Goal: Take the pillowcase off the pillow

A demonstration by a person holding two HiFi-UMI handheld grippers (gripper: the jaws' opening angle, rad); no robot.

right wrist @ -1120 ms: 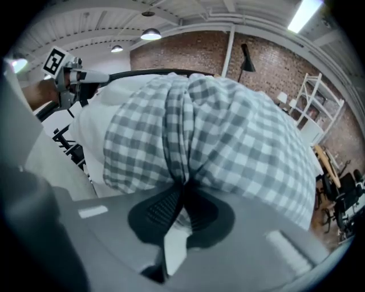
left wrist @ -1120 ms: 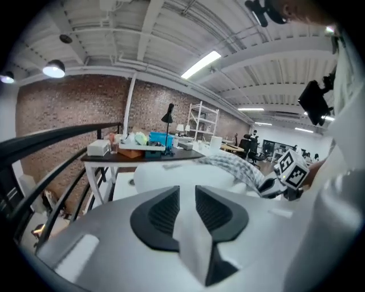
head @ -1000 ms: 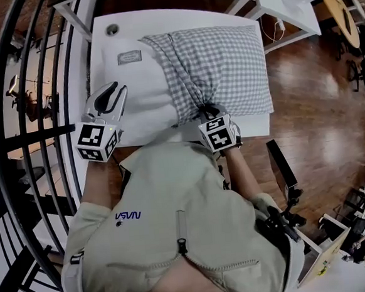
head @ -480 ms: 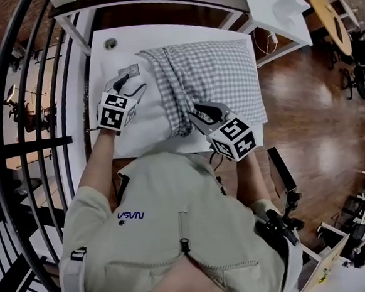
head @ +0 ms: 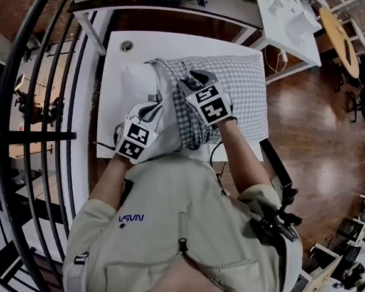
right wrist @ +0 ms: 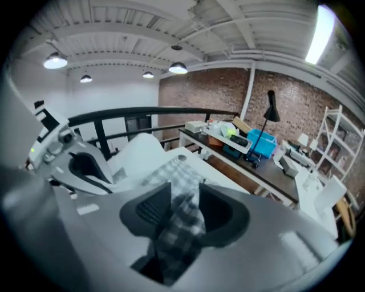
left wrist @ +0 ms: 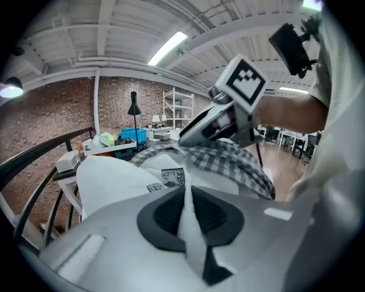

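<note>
A white pillow (head: 139, 86) lies on the white table (head: 116, 65), its right part still inside the blue-checked pillowcase (head: 244, 87). My left gripper (head: 159, 105) sits on the bare end of the pillow. Its jaws have just been closing, and in the left gripper view they (left wrist: 185, 199) pinch a fold of white pillow cloth. My right gripper (head: 188, 82) hovers over the pillowcase's bunched open edge. Its jaws have just been opening wider, with a thick bunch of checked cloth (right wrist: 181, 219) gripped between them. The two grippers are close together, side by side.
A black railing (head: 55, 121) curves along the left of the table. Another white table (head: 285, 8) stands at the back right, and a desk with a blue bin (right wrist: 261, 142) stands behind. Wooden floor (head: 314, 138) lies to the right. A round hole (head: 127, 46) marks the table's far left corner.
My left gripper moved right from the table's left side onto the pillow and closed on it. My right gripper rose from the pillowcase's near edge to over its middle.
</note>
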